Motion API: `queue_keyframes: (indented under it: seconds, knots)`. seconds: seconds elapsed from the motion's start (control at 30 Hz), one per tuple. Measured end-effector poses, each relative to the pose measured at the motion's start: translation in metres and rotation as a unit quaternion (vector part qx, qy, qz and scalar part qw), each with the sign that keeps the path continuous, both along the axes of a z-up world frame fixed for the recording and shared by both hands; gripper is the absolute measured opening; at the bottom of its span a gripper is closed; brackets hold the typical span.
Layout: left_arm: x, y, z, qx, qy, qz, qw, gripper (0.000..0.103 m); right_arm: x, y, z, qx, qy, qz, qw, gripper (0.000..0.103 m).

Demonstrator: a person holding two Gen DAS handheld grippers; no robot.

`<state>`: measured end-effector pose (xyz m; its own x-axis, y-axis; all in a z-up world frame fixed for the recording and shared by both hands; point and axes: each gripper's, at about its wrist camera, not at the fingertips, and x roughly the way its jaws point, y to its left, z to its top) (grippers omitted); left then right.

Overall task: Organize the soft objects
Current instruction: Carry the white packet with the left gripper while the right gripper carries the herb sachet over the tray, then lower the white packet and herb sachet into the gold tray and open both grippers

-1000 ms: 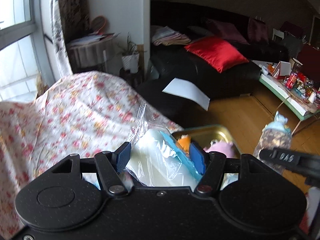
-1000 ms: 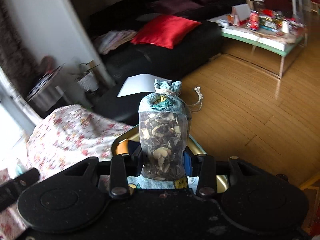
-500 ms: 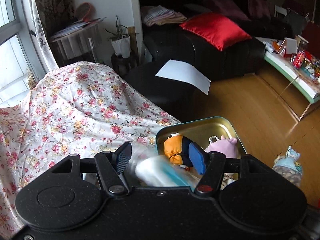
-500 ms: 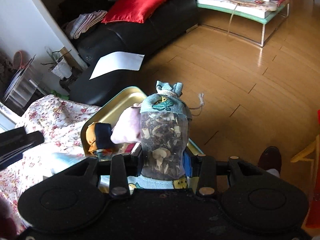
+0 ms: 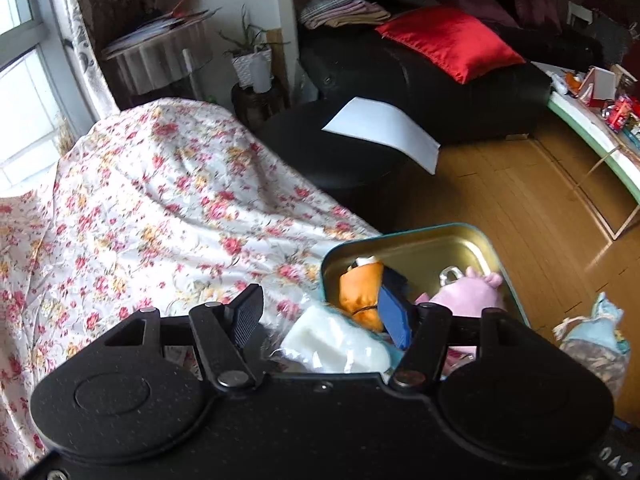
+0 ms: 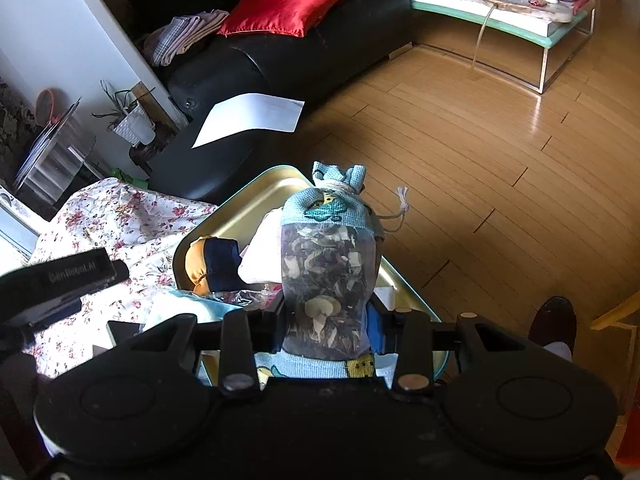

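Floral cloth (image 5: 160, 216) covers the surface, with a gold tin (image 5: 436, 240) sitting on it just ahead of both tongs. Right gripper (image 6: 328, 316) is clamped on a dried-herb sachet (image 6: 330, 264) — upright, hanging over the tin. Left gripper (image 5: 326, 318) has a white plastic-wrapped packet (image 5: 332, 340) between its fingers, can't tell if they're actually pinching it. Orange plush (image 5: 360, 288) and pink plush (image 5: 468, 292) lie in the tin — right beyond the left fingertips.

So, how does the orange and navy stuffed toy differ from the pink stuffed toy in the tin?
The orange and navy stuffed toy lies at the gold metal tin's left side; the pink stuffed toy lies to its right. The orange toy is two-coloured, the pink one plain. Both are soft and already inside the tin.
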<state>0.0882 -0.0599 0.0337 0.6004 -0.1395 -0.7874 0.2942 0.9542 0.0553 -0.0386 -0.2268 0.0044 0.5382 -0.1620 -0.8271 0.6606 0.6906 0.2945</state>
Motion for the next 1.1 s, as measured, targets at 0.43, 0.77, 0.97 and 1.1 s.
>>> queue_keyframes:
  seconds: [0.43, 0.77, 0.97, 1.1]
  knots:
    - [-0.002, 0.002, -0.002, -0.004, 0.014, 0.001, 0.9999, 0.069, -0.003, -0.001, 0.007, -0.022, -0.008, 0.004, 1.0, 0.074]
    - [-0.009, 0.009, 0.005, -0.006, 0.009, 0.0, 0.9999, 0.07, -0.01, -0.009, 0.005, -0.008, -0.001, -0.027, 1.0, 0.074]
    - [-0.016, 0.02, 0.013, -0.006, 0.003, 0.001, 1.0, 0.074, -0.008, -0.005, 0.004, -0.014, 0.005, -0.017, 1.0, 0.074]
    - [-0.024, 0.03, 0.018, -0.008, 0.001, 0.004, 1.0, 0.075, -0.008, -0.003, 0.004, -0.02, 0.008, -0.011, 1.0, 0.074]
